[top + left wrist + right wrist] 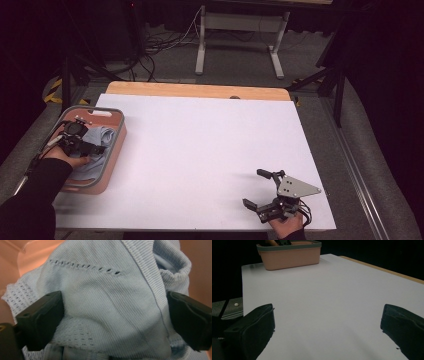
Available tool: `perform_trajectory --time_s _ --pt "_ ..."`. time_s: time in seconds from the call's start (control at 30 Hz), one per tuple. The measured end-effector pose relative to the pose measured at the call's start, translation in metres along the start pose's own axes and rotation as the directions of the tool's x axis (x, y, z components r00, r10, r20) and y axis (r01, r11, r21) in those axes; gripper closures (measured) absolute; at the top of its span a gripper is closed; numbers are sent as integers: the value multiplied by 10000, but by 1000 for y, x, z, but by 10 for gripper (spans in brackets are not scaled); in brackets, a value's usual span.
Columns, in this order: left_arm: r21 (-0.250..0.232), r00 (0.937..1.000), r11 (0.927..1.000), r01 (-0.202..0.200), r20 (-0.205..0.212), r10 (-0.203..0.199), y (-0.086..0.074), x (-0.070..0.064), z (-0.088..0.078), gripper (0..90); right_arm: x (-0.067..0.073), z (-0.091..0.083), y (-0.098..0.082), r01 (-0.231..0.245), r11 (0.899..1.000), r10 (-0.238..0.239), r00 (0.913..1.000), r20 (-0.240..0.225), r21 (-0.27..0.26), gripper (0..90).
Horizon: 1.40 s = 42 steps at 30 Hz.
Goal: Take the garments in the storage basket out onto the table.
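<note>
A light blue knitted cloth (107, 302) lies crumpled in a salmon-pink basket (114, 162) with a grey rim at the table's left edge. My left gripper (96, 148) reaches down into the basket. Its jaws stand wide apart on either side of a bulge of the cloth (101, 136), so it is open, and its fingers (42, 317) touch the fabric. My right gripper (254, 188) rests low near the table's front right corner. It is open, with only bare white table (324, 290) between its jaws, and it faces the basket (292, 255) far off.
The white table top (210, 150) stretches between the two grippers. A wooden strip (200, 90) runs along its far edge. Beyond it, on the floor, stand a grey desk frame (240, 30) and cables (160, 45). A metal rail (360, 180) runs along the right side.
</note>
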<state>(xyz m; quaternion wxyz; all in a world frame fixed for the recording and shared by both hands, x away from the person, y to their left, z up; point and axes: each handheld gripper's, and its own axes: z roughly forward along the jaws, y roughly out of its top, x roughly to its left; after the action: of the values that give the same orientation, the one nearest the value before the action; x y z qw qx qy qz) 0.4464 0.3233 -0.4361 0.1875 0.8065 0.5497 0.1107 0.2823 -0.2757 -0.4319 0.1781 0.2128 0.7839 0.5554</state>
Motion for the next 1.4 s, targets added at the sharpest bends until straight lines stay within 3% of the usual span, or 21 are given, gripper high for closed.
perform_trajectory --time_s 0.23,0.57,0.83,1.03,1.23,1.27,1.3,1.4 --pt "70 9995 9994 326 -5 -326 0 0 -3 217 0 -2 1 -45 9998 46 10000 66 -186 1" --pt "27 9990 9990 437 123 -437 -3 2 -12 558 0 -3 1 -10 9998 13 9999 153 -223 1" --pt "-113 9998 9997 193 -62 -194 -4 0 -19 656 0 -2 1 -1 9998 4 9999 144 -183 1" --pt "-778 9995 9969 123 -294 -147 -6 0 -27 673 0 -2 0 -38 9998 40 9999 126 -189 1" --pt "-1606 9987 9869 150 -462 -226 -10 2 -38 674 0 -1 0 -31 9998 33 9999 128 -177 1" --pt "-1951 9986 9807 123 -489 -222 -12 2 -43 673 0 -1 0 -25 9999 27 9999 130 -168 1" --pt "-1951 9986 9807 123 -489 -222 -12 2 -43 673 0 -1 0 -25 9999 27 9999 130 -168 1" --pt "-2665 9980 9637 119 -564 -279 -16 2 -54 673 0 -1 0 -13 9999 15 9999 131 -126 1"
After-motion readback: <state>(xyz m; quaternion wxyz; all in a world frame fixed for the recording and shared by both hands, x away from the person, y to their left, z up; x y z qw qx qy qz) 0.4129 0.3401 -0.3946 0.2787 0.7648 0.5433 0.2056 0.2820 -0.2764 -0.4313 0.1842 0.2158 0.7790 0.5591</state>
